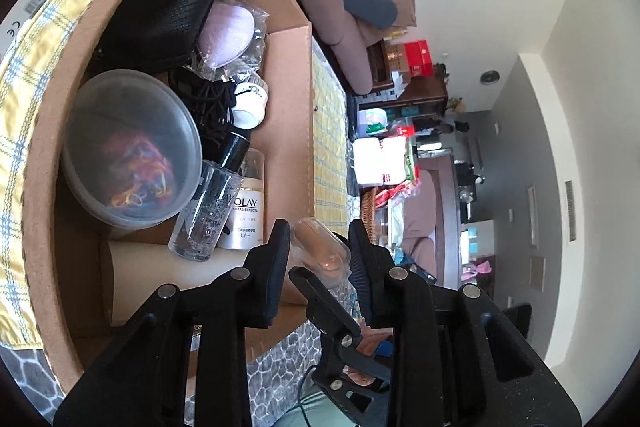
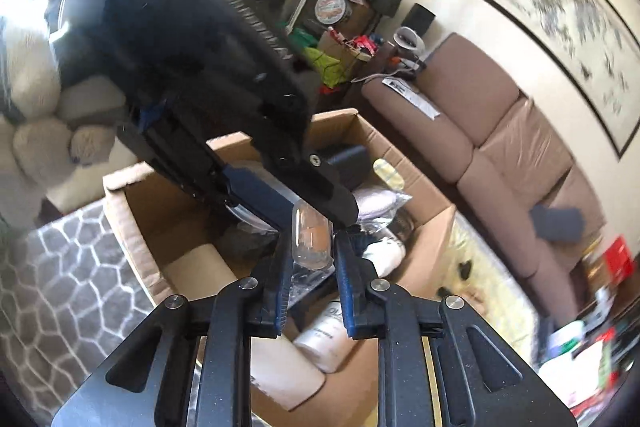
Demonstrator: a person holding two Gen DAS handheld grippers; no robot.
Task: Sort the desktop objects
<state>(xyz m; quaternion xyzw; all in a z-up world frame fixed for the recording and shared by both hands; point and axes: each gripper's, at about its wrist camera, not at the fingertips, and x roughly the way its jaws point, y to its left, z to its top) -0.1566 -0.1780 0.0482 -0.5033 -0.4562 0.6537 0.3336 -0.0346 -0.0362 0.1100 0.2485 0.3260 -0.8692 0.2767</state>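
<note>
Left wrist view: looks down into a cardboard box [image 1: 288, 75] on a yellow checked cloth [image 1: 24, 75].
Left gripper [image 1: 320, 251]: fingers on either side of a small clear capsule [image 1: 322, 247] with an orange piece inside; contact on the near-left finger hard to confirm, so cannot tell if clamped.
Right gripper [image 2: 308, 259]: fingers closed in on the same capsule [image 2: 312, 235], pads pressed against its sides.
Capsule: held in the air above the near edge of the box, between both tools.
Other tool: seen from the right wrist view, black left gripper [image 2: 338, 205] reaches down from the far left to the top of the capsule.
Box contents, far: black mesh case [image 1: 160, 7], pink pad in a plastic bag [image 1: 228, 35].
Box contents, middle: round clear tub [image 1: 128, 147] with coloured bands inside, black cord [image 1: 208, 103], small white jar [image 1: 250, 103].
Box contents, near: clear tumbler [image 1: 204, 215], touching a white Olay bottle [image 1: 246, 211] on its right.
Surroundings: brown sofa [image 2: 500, 131] to the right, framed painting [image 2: 560, 23] above it, grey patterned rug [image 2: 60, 287] on the left.
</note>
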